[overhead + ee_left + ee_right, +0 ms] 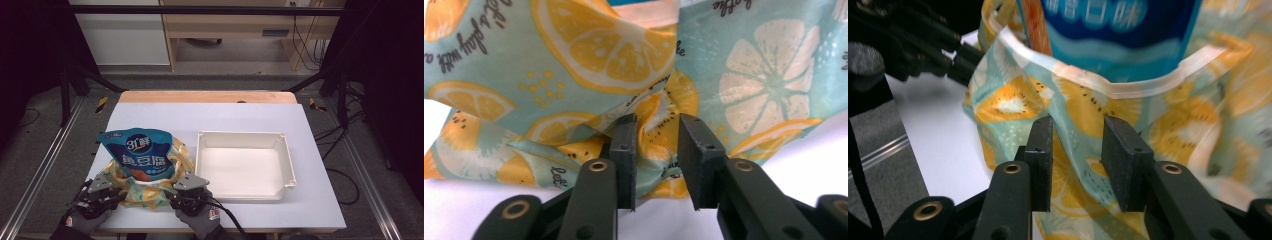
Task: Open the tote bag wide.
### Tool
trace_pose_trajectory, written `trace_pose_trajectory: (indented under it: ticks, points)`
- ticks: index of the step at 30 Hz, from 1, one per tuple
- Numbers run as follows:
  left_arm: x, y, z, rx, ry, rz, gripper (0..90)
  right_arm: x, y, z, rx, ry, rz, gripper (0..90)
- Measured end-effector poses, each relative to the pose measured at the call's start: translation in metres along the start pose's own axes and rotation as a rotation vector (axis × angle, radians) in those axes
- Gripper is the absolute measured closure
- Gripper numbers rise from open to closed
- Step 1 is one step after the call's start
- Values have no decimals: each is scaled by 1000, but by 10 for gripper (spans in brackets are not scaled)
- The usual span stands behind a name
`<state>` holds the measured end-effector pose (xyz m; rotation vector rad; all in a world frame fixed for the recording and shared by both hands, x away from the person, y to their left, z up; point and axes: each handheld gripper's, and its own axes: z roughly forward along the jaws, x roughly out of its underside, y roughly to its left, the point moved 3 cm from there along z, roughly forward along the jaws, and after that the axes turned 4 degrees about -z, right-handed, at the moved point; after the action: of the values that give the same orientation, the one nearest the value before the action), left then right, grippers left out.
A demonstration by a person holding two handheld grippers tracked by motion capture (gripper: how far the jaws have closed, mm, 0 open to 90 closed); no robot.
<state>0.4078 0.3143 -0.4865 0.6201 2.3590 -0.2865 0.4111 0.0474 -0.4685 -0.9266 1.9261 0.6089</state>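
Item: fruit-print cloth bag [150, 192], near left of the table [320, 205], beside a white tray [289, 165]; blue snack pouch [137, 155] standing inside.

Left gripper [658, 150] and right gripper [1077, 150]: each part-closed, fabric bunched between jaws.

Handling: limp, light, probably slippery (pinch folds near the rim).

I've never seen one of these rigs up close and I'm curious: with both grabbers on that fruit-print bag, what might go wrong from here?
1. Each gripper, left and right, seems to pinch only a small fold of the thin fruit-print bag, so the cloth could slip out.
2. The blue snack pouch sticks well out of the bag's open top; a lift or tilt might tip it out.
3. The white tray sits close beside; a swinging bag could bump it.
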Motion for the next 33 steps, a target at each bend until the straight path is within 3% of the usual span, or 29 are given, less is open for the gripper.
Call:
trace_pose_trajectory:
  ticks: [7,10,11,17,26,33]
  points:
    - [-6,-1,-16,12,-82,-15,591,-13,-4,-11,5,-52,1,627]
    - [-12,0,-32,19,-156,-23,565,-22,-7,-17,16,-78,-7,623]
    - [-12,0,-32,19,-156,-23,560,-22,-7,-17,16,-78,-7,623]
    - [-19,4,-56,3,-275,-56,542,-33,-15,-27,30,-116,1,608]
    - [-29,3,-77,4,-374,-76,534,-49,-25,-44,57,-160,-10,591]
    - [-41,5,-91,-19,-427,-78,500,-61,-31,-57,67,-197,-8,584]
